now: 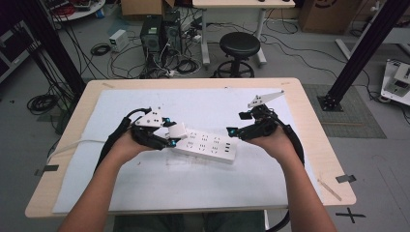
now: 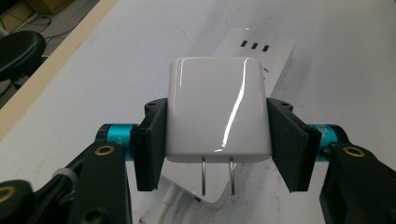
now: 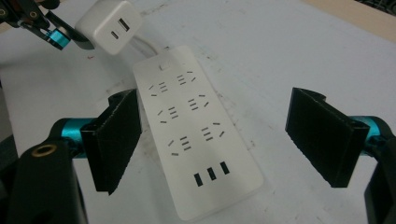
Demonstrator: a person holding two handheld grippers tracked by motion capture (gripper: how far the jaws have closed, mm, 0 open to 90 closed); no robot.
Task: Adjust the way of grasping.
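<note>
High view, table: a pale wooden table [image 1: 309, 121] covered by a white mat [image 1: 203, 104]; a white power strip [image 1: 205, 143] lies on the mat near its middle, set at a slant

High view, left gripper: the left gripper [image 1: 170, 136] sits at the strip's left end with a white charger [image 1: 177, 130] between its jaws; the charger hangs just above that end of the strip

High view, right gripper: the right gripper [image 1: 235, 124] is at the strip's right end, just beside it; nothing seen in its jaws

Left gripper view, grip: the two black jaws press on the charger's [image 2: 218, 107] left and right sides, closed firmly onto it; its two metal prongs [image 2: 217, 176] point toward the camera, bare and free

Left gripper view, strip: the power strip [image 2: 275, 58] runs away behind the charger, three small ports at its far end; its white cable [image 2: 166, 207] trails out at the bottom

Right gripper view, jaws: the jaws stand wide apart and hold nothing; the power strip [image 3: 196, 135] lies on the mat between and below them, apart from both pads

Right gripper view, far end: the left gripper [image 3: 70, 39] holds the charger [image 3: 109, 21] at top left, above the strip's far end; two ports show on the charger's face
</note>
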